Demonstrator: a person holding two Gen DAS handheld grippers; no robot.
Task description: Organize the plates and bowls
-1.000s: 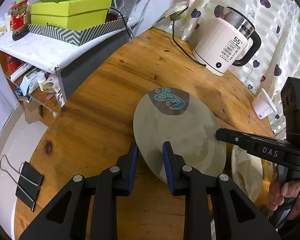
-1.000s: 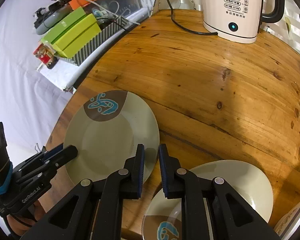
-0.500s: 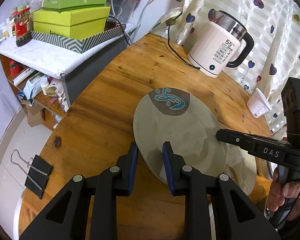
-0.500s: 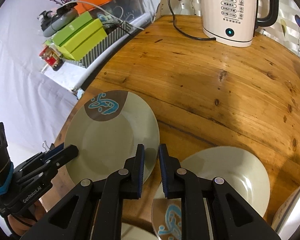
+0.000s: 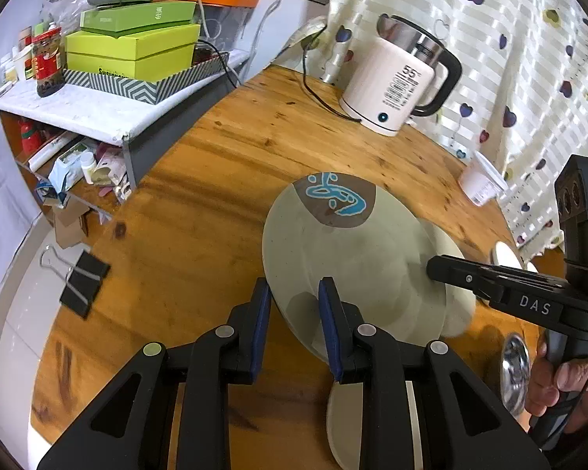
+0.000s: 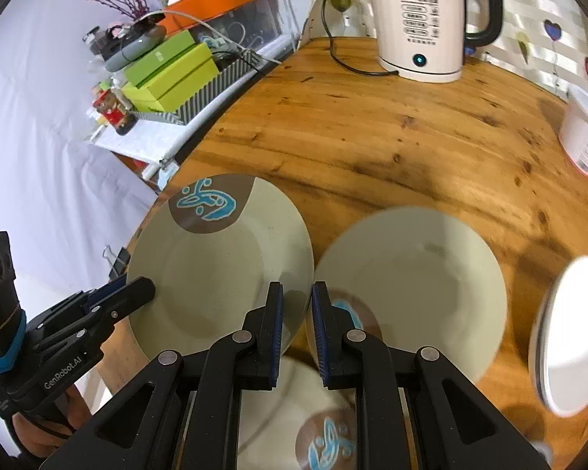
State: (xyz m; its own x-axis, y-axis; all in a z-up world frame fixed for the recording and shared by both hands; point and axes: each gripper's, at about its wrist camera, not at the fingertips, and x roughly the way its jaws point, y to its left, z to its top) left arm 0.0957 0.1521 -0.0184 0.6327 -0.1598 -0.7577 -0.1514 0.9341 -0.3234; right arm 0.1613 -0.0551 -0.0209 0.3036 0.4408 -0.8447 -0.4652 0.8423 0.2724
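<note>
While both grippers [image 5: 294,305] [image 6: 297,309] clamp the plate [image 6: 215,266], we hold it above the table [image 6: 372,137]. Another plate [image 6: 411,274] lies beside it, nearer the kettle [image 6: 419,19].

The round pale grey-green ceramic plate [image 5: 356,258] carries a brown patch with a turquoise squiggle at its far rim. The round wooden worktop [image 5: 223,180] is amber-orange with dark knots. The electric kettle [image 5: 396,78] is cream with a black handle. Stacked cardboard boxes [image 5: 133,49] are lime green; the curtain [image 5: 509,51] is cream-striped with coloured hearts.
</note>
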